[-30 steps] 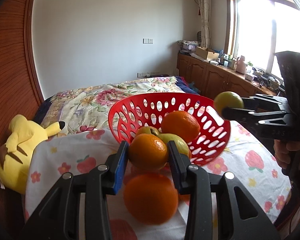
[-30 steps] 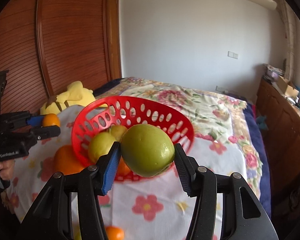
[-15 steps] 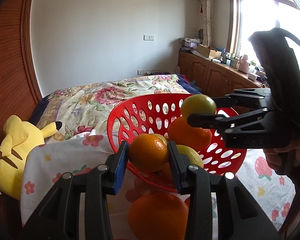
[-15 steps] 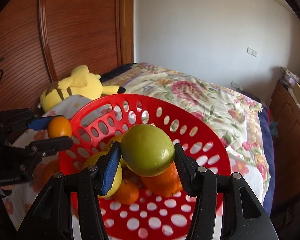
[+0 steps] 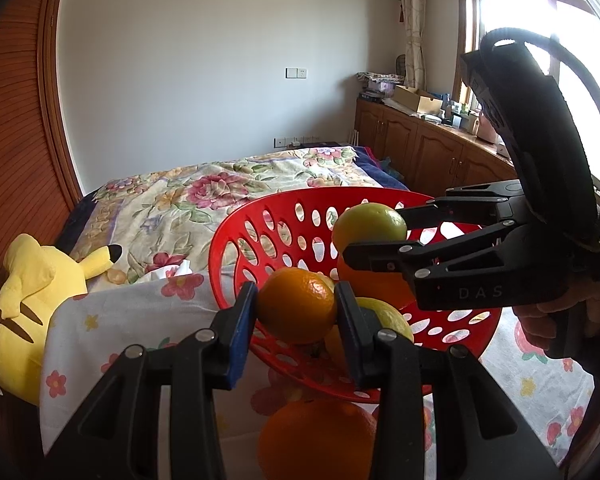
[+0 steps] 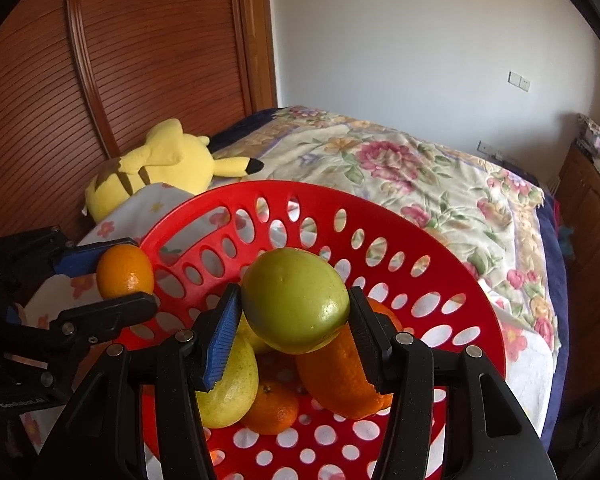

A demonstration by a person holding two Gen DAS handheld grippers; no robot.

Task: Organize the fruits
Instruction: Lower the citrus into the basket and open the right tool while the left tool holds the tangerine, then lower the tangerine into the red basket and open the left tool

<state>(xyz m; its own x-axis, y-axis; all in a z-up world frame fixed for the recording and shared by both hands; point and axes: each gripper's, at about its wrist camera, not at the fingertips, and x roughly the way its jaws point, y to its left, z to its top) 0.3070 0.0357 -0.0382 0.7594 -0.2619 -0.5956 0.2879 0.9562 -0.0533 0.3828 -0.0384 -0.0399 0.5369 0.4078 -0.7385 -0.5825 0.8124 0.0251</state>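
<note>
2 fruits are in my grip: my left gripper (image 5: pixel 296 312) has its fingers (image 5: pixel 242 328) clamped tight on an orange (image 5: pixel 296 310) at the near rim of the red basket (image 6: pixel 440 248), and my right gripper (image 6: pixel 294 312) squeezes a green fruit (image 6: pixel 296 300) over the basket's fruit pile. 1 more orange (image 5: pixel 316 440) lies on the flowered cloth (image 5: pixel 112 312) below the basket.

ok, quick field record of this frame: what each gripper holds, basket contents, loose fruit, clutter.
left gripper: shut on small orange, at the near rim
right gripper: shut on green fruit, over the basket
red basket: holds oranges and yellow-green fruit; count unclear
loose fruit: one orange on cloth, in front of the basket
clutter: yellow plush toy on bed
</note>
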